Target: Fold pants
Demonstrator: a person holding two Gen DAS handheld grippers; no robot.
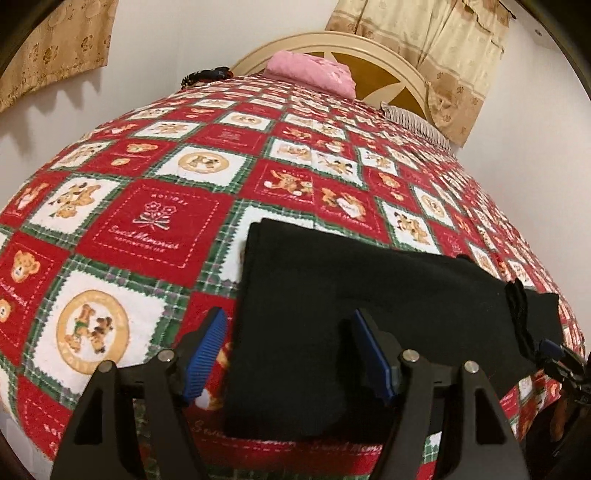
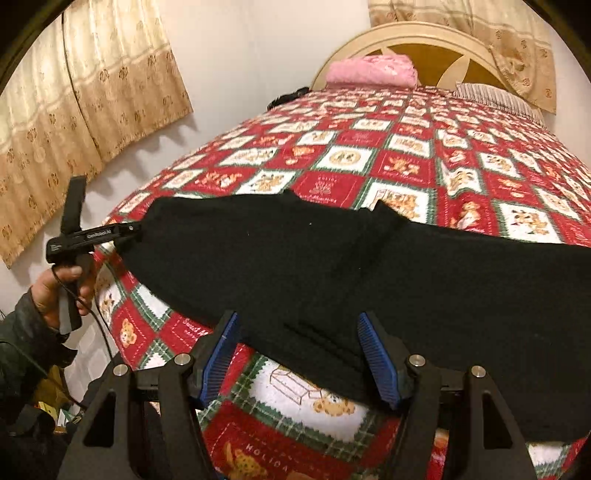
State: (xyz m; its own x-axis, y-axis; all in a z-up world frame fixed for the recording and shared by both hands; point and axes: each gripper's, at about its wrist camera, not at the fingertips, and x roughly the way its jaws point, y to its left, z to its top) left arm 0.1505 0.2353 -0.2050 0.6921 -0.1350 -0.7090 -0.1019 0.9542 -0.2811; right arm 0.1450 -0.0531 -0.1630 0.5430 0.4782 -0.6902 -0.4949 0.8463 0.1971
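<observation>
Cream walls, patterned curtains [image 2: 92, 122] and a curved headboard [image 2: 417, 33] frame a bed spread with a red, green and white teddy-bear quilt [image 1: 155, 221].

Both pairs of blue-padded fingers stand spread, gripping nothing. The left gripper [image 1: 288, 354] has its left pad over bare quilt and its right pad over black cloth, so it straddles the near left edge of the pants [image 1: 351, 295]. The right gripper [image 2: 299, 354] straddles the near hem of the same pants [image 2: 332, 266]; whether either touches the fabric cannot be told. In the right wrist view the left gripper [image 2: 129, 230] sits at the cloth's far left end, held by the person's hand [image 2: 62, 288].

Outward from the fingers, the pants lie flat near the foot of the bed, already doubled into a long dark band. Its long axis runs across the bed, left to right, with a squared end at the left gripper.

Judged from this, a lengthwise fold is done and a crosswise fold comes next. That calls for both grippers to close on one end's corners, lift it and carry it over the other end.

A pink bundle [image 1: 310, 70] lies at the headboard.
</observation>
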